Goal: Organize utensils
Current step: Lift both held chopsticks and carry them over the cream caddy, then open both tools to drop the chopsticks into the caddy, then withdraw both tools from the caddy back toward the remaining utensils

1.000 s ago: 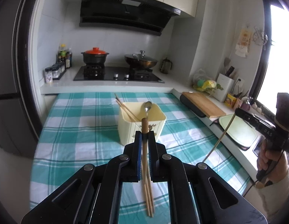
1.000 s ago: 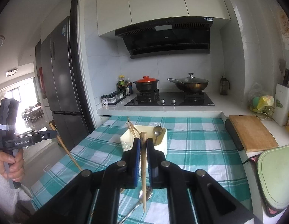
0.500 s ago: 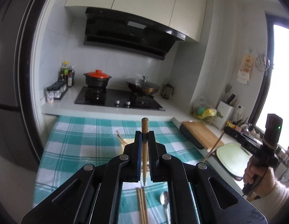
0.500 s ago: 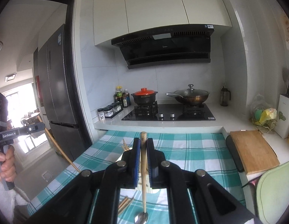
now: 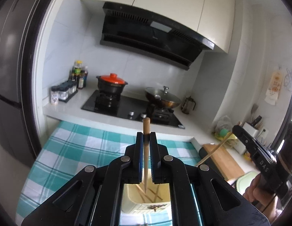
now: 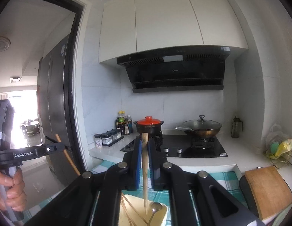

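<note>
Both grippers have swung from over the tablecloth to above the cream bin [image 5: 146,197]. Left gripper [image 5: 146,137] clamps a chopstick [image 5: 145,162] upright, tip down inside it. Right gripper [image 6: 144,145] likewise pinches its chopstick [image 6: 145,173] vertically.

White wall cabinets [image 6: 172,24] hang above a black range hood [image 6: 174,71]; white-tiled walls, dark refrigerator [image 6: 51,103] left.

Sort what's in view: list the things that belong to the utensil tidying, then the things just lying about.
Job: left chopstick, right chopstick, cream holder, spoon.
Lying about: red-lidded pot, wok, cutting board, spice jars.
</note>
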The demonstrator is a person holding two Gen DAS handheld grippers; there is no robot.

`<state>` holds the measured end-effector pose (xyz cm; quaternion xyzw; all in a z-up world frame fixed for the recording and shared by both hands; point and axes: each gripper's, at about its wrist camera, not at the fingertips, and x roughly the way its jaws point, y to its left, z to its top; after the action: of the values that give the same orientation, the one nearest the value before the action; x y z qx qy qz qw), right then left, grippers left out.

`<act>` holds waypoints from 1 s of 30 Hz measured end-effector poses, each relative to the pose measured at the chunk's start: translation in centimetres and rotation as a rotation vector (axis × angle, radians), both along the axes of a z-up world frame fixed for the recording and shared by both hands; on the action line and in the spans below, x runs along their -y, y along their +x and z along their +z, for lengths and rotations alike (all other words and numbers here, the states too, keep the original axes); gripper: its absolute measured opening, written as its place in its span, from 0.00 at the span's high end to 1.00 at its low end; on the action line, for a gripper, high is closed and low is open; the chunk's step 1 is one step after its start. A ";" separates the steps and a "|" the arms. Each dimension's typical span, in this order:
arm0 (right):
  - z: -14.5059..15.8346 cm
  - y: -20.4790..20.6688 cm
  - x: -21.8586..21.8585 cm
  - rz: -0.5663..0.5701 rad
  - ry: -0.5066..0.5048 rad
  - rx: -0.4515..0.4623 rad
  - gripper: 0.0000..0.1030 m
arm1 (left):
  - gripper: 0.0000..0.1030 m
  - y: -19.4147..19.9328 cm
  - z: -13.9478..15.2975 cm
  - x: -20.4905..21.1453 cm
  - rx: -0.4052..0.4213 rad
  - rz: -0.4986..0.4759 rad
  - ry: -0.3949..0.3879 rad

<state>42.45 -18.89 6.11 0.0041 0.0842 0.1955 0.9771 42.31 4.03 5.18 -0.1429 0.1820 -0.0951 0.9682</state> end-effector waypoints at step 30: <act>-11.4 -4.4 2.4 0.052 -0.168 -0.579 0.57 | 0.16 -7.4 -7.2 -0.8 -0.321 -0.171 0.342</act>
<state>38.08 -21.25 -5.34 -0.0235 0.3753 0.2034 0.9040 34.91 4.85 -2.06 0.0258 0.3585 -0.1207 0.9253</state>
